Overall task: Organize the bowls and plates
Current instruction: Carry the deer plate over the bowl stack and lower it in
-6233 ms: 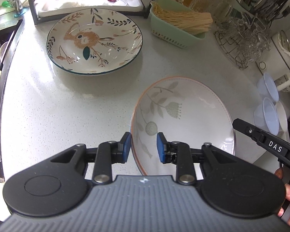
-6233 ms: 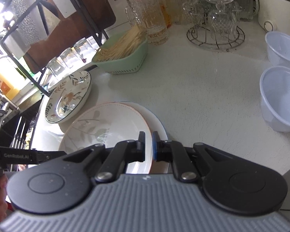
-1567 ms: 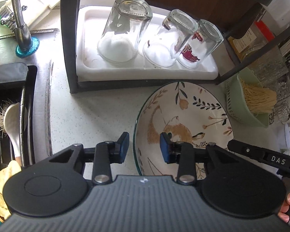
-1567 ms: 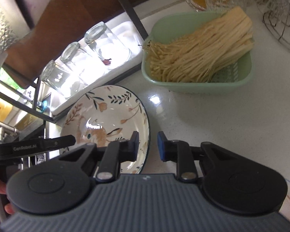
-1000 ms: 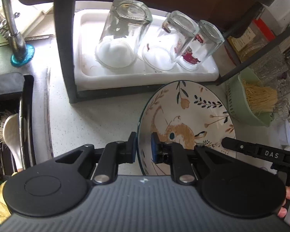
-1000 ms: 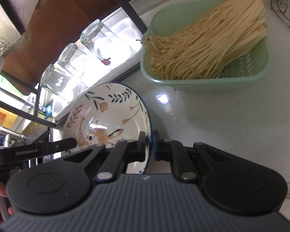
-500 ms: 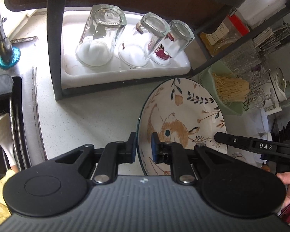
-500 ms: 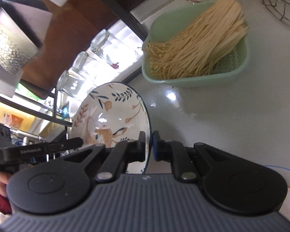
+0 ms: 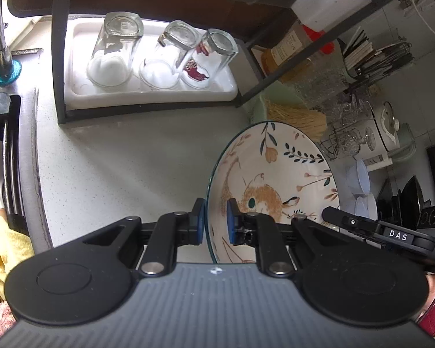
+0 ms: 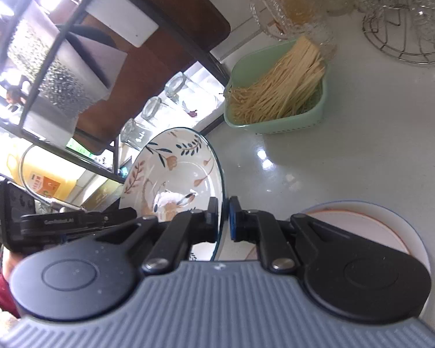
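Observation:
A floral plate with a dark green rim and a brown animal print (image 9: 275,179) is held in the air between both grippers. My left gripper (image 9: 214,224) is shut on its left rim. My right gripper (image 10: 223,217) is shut on its opposite rim, and the plate (image 10: 177,179) stands tilted above the counter. A stack of two plates (image 10: 362,220), a pink-rimmed one on a blue-rimmed one, lies on the counter below and right of my right gripper. Two pale plastic bowls (image 9: 361,185) stand at the far right.
A black rack holds a white tray (image 9: 148,95) with three upturned glasses (image 9: 116,52). A green basket of dry noodles (image 10: 278,101) stands on the white counter (image 9: 124,168). A wire glass stand (image 10: 406,26) is at the back right. The sink (image 9: 0,156) is at the left.
Both grippers closed on the floral plate's rims and lifted it off the counter. It has since risen and moved right, away from the glass tray, towards the plate stack.

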The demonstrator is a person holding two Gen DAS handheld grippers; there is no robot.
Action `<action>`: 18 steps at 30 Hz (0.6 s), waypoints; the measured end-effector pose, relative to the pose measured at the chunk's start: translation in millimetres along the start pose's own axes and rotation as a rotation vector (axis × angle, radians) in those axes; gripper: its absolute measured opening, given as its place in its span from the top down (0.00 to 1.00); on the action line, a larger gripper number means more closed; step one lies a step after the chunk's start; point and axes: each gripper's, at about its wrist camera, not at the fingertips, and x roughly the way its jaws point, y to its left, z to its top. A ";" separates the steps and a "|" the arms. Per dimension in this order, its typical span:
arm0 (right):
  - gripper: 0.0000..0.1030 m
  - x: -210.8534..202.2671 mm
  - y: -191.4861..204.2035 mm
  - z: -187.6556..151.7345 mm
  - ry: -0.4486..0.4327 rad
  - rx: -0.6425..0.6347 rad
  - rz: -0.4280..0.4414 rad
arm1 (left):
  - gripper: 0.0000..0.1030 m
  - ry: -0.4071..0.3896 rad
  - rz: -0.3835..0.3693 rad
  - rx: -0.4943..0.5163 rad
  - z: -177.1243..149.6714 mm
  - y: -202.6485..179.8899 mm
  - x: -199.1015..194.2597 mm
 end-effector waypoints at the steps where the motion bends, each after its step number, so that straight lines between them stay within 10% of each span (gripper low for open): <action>1: 0.90 -5.6 -0.5 -1.7 -0.008 0.004 -0.003 | 0.84 -0.002 -0.009 -0.002 -2.7 -4.3 -1.3; 18: 0.90 -73.2 -48.5 -32.5 -0.063 0.016 0.004 | 0.84 0.013 -0.054 0.047 -46.3 -71.1 1.6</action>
